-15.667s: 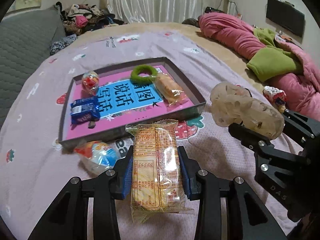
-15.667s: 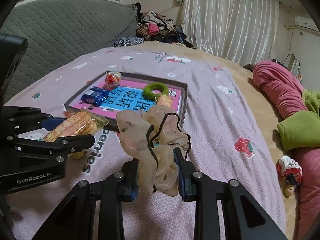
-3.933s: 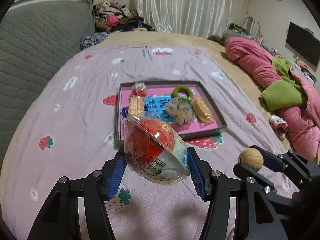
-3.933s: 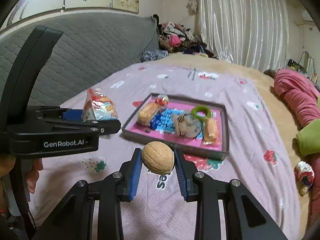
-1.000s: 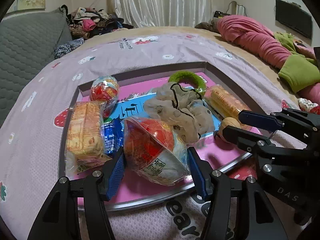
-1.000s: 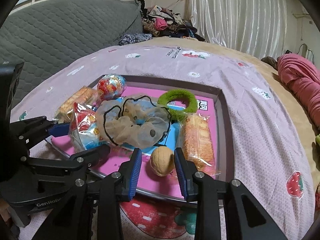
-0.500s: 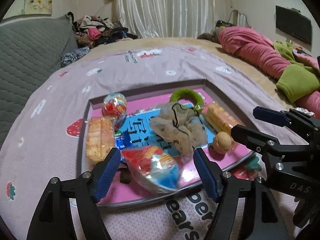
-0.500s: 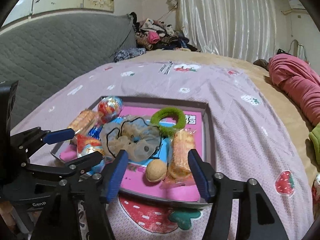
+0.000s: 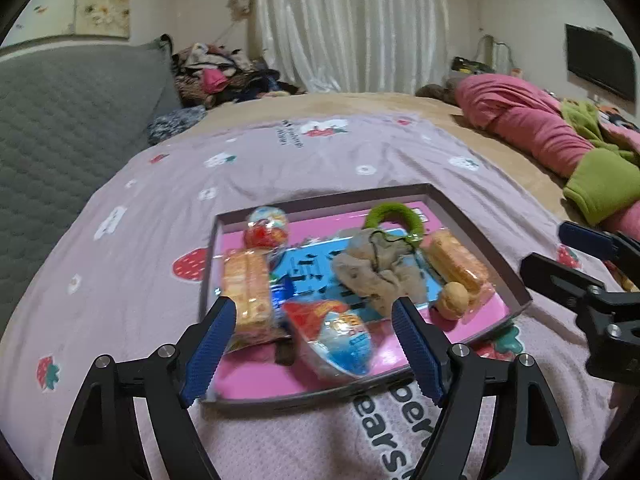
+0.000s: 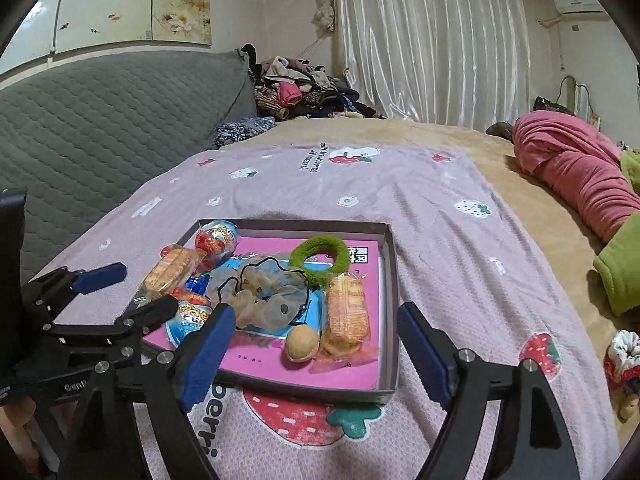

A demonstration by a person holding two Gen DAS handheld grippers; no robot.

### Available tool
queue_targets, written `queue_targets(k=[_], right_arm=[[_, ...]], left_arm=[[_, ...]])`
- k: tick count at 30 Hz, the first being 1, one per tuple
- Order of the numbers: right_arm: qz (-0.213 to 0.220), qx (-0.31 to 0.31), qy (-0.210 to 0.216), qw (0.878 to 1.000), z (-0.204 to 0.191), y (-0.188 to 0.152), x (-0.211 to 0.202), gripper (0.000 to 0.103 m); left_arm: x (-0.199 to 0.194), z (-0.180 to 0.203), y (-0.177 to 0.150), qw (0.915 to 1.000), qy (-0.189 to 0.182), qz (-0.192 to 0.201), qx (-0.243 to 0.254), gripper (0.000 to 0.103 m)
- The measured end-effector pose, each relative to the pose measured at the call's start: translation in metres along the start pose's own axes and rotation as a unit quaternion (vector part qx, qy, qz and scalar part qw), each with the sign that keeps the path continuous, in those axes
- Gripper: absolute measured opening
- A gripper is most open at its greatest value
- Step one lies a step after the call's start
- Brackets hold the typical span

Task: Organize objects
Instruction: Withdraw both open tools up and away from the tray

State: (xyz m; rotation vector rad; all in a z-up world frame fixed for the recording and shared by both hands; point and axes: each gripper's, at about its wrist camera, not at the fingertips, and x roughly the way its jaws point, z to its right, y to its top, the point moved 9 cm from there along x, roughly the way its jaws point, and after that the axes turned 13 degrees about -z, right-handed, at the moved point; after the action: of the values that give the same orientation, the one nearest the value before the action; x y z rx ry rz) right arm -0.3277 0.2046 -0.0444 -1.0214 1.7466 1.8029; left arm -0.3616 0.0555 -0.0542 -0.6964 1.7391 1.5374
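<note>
A dark-rimmed tray (image 9: 516, 276) (image 10: 394, 300) with a pink floor lies on the lilac strawberry bedspread. In it rest a red-and-blue snack bag (image 9: 332, 336) (image 10: 192, 316), a walnut (image 9: 452, 300) (image 10: 302, 343), a beige scrunchie (image 9: 376, 272), a green ring (image 9: 394, 218), two cracker packs (image 9: 246, 288) (image 10: 346, 308) and a foil ball (image 9: 266, 228). My left gripper (image 9: 314, 312) hovers above the tray's near edge, jaws opening, pads clear of the snack bag. My right gripper (image 10: 316, 316) hangs above the walnut, jaws opening, touching nothing.
A grey quilted headboard (image 10: 100, 120) lines the left side. Rolled pink bedding (image 9: 528, 132) and a green blanket (image 9: 600, 188) lie on the right. Clothes are piled at the back (image 10: 300, 96). A small toy (image 10: 624, 356) sits at the bed's right edge.
Both grippers let go: the snack bag and the walnut now lie in the tray. Both sets of jaws spread wide, and both grippers rose and drew back from the tray.
</note>
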Motion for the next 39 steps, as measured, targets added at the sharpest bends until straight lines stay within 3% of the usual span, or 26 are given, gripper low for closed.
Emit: queue_targets(k=[14, 18, 39], right_arm=[[0.005, -0.016, -0.013, 1.0, -0.021, -0.001, -0.043, 0.093], [0.012, -0.025, -0.019, 0.999, -0.029, 0.001, -0.061, 0.101], [0.045, -0.041, -0.033, 0.998, -0.052, 0.015, -0.148, 0.102]], left_arm=[[-0.057, -0.021, -0.017, 0.9991, 0.012, 0.01, -0.038, 0.086], [-0.08, -0.028, -0.019, 0.9987, 0.016, 0.018, -0.044, 0.086], [-0.195, -0.037, -0.01, 0.9953, 0.036, 0.066, -0.06, 0.086]])
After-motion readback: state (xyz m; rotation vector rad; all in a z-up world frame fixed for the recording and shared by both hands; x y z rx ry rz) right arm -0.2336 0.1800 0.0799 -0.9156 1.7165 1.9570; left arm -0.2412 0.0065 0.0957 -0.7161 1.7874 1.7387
